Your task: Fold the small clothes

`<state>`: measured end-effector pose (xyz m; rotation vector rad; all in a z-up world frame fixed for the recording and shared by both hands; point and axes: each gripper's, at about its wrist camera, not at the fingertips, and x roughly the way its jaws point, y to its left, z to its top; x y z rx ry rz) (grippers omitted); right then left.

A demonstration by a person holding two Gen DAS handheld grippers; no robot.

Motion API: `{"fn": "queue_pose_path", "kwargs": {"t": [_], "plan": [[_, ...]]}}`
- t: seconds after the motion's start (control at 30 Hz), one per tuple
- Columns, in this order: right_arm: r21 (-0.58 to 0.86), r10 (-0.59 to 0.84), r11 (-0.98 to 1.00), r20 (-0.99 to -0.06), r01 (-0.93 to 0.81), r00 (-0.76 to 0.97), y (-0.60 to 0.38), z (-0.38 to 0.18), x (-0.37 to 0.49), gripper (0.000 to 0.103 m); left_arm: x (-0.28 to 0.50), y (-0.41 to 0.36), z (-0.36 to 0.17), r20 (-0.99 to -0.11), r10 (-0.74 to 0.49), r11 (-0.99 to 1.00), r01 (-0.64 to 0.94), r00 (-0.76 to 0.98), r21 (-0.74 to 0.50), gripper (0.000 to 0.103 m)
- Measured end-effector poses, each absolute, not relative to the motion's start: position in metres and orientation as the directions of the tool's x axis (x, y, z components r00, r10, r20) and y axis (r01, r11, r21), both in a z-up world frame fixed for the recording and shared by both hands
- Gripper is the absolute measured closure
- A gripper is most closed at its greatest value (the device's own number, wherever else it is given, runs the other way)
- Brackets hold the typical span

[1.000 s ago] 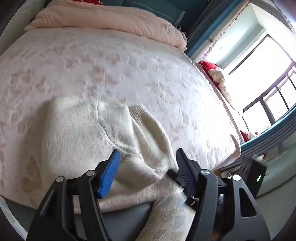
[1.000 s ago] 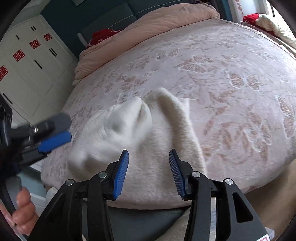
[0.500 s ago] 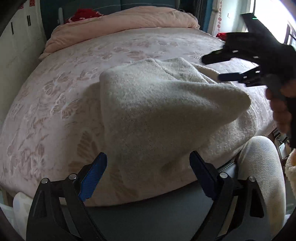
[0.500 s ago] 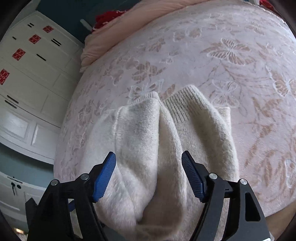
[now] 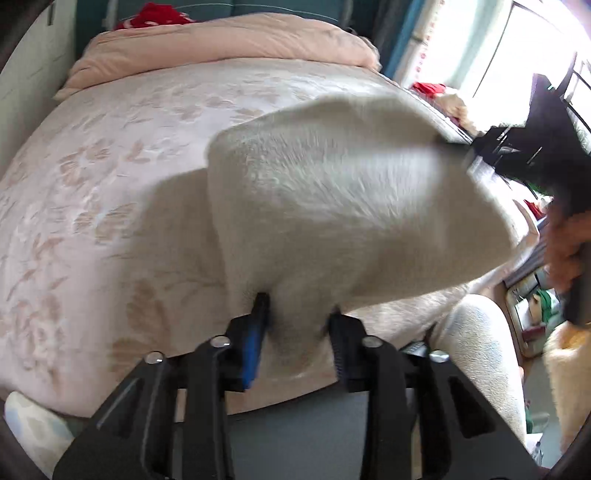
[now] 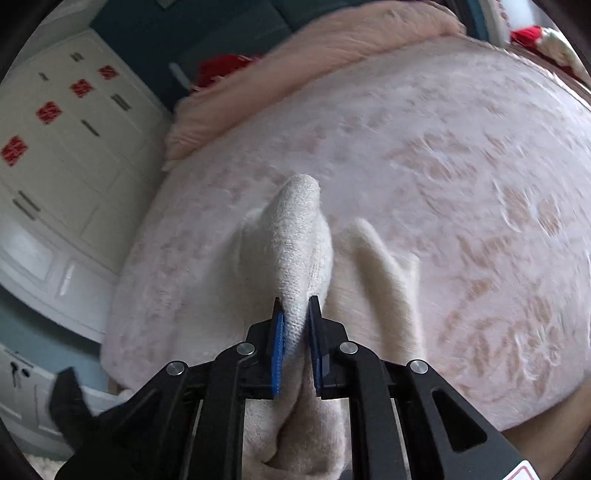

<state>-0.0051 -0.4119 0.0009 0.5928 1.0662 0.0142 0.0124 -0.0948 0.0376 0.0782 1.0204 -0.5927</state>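
Observation:
A cream knitted sweater (image 5: pixel 332 192) is lifted off the pink flowered bedspread (image 5: pixel 110 166) near the bed's front edge. My left gripper (image 5: pixel 299 314) is closed on a bunch of its fabric. My right gripper (image 6: pixel 295 310) is shut on another fold of the same sweater (image 6: pixel 303 236), which stretches up and away from it. The right gripper also shows at the right of the left wrist view (image 5: pixel 517 155), held by a hand. Part of the sweater (image 6: pixel 380 273) still lies on the bed.
A rolled pink duvet (image 5: pixel 221 40) lies at the head of the bed with a red item (image 5: pixel 151 14) behind it. White cupboards (image 6: pixel 55 147) stand left of the bed. A bright window (image 5: pixel 535 55) is on the right. The person's leg (image 5: pixel 480 350) is at the bed's edge.
Both grippers were open over the sweater; now both have closed on folds of it and lifted it off the bedspread.

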Motion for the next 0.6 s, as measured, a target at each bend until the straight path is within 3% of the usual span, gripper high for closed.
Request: {"fn": "queue_pose_path", "kwargs": {"t": [0.07,0.13,0.23,0.3,0.33,0.37,0.53,0.57,0.6], "plan": [[0.532,0.339,0.778,-0.803,0.335,0.490,-0.428,-0.035,-0.015,0.089,0.008,-0.104,0.035,-0.812,-0.451,0.827,0.514,0.370,-0.226,0.057],[0.616,0.378,0.712,-0.742,0.338,0.554,-0.435,-0.026,-0.027,0.080,0.002,-0.110,0.041,-0.800,-0.469,0.818,0.526,0.374,-0.234,0.027],[0.622,0.375,0.723,-0.719,0.301,0.585,-0.432,0.000,-0.045,0.076,-0.003,-0.102,0.053,-0.779,-0.495,0.813,0.521,0.385,-0.260,0.018],[0.627,0.400,0.735,-0.709,0.259,0.581,-0.424,0.010,-0.064,0.062,-0.002,-0.093,0.054,-0.781,-0.493,0.822,0.499,0.385,-0.273,0.017],[0.626,0.413,0.739,-0.712,0.248,0.568,-0.418,0.011,-0.073,0.046,-0.001,-0.089,0.053,-0.788,-0.479,0.833,0.484,0.386,-0.270,0.017],[0.624,0.424,0.743,-0.719,0.243,0.551,-0.409,0.010,-0.077,0.040,0.000,-0.085,0.051,-0.796,-0.469,0.842,0.465,0.382,-0.272,0.017],[0.609,0.452,0.758,-0.749,0.234,0.484,-0.385,-0.016,-0.097,0.038,-0.003,-0.074,0.034,-0.830,-0.427,0.868,0.419,0.359,-0.266,0.017],[0.598,0.446,0.768,-0.757,0.230,0.478,-0.380,-0.020,-0.095,0.046,-0.004,-0.076,0.031,-0.834,-0.423,0.866,0.429,0.355,-0.257,0.017],[0.586,0.441,0.781,-0.764,0.219,0.471,-0.375,-0.022,-0.090,0.063,-0.006,-0.078,0.028,-0.836,-0.418,0.861,0.449,0.355,-0.239,0.017]]}}
